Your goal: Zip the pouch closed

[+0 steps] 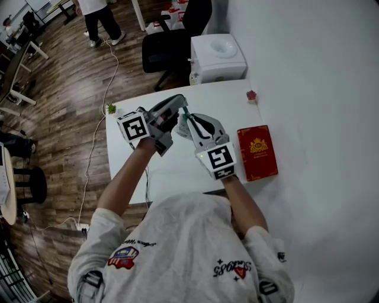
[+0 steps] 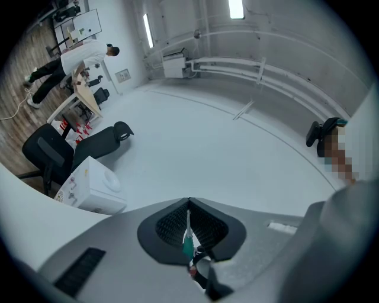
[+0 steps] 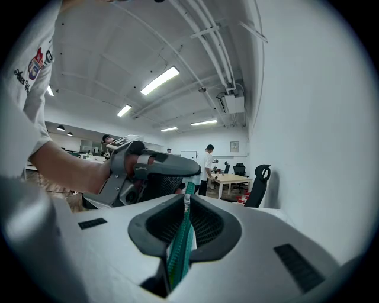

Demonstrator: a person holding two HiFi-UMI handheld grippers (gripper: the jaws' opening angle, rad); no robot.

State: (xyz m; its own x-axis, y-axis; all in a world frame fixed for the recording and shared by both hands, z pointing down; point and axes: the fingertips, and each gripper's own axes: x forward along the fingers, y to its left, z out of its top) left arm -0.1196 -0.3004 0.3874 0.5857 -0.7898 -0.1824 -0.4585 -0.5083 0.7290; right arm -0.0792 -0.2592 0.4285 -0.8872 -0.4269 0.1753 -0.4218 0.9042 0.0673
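I hold the pouch (image 1: 184, 125) in the air over the white table (image 1: 172, 171), between both grippers. My left gripper (image 1: 179, 106) is shut on a thin white and green edge of the pouch (image 2: 188, 237), which shows between its jaws in the left gripper view. My right gripper (image 1: 190, 120) is shut on the pouch's green zipper strip (image 3: 179, 248), which runs lengthwise between its jaws. A small silver slider (image 3: 188, 199) sits at the right jaws' tip. In the right gripper view the left gripper (image 3: 155, 167) hangs just beyond that tip. Most of the pouch's body is hidden.
A red book (image 1: 257, 152) lies on the table's right part, with a small red pot (image 1: 251, 95) at the far right corner and a small green plant (image 1: 111, 109) at the far left corner. Behind the table stand a white box (image 1: 218, 57) and a black chair (image 1: 172, 41). A person (image 1: 98, 18) stands far off.
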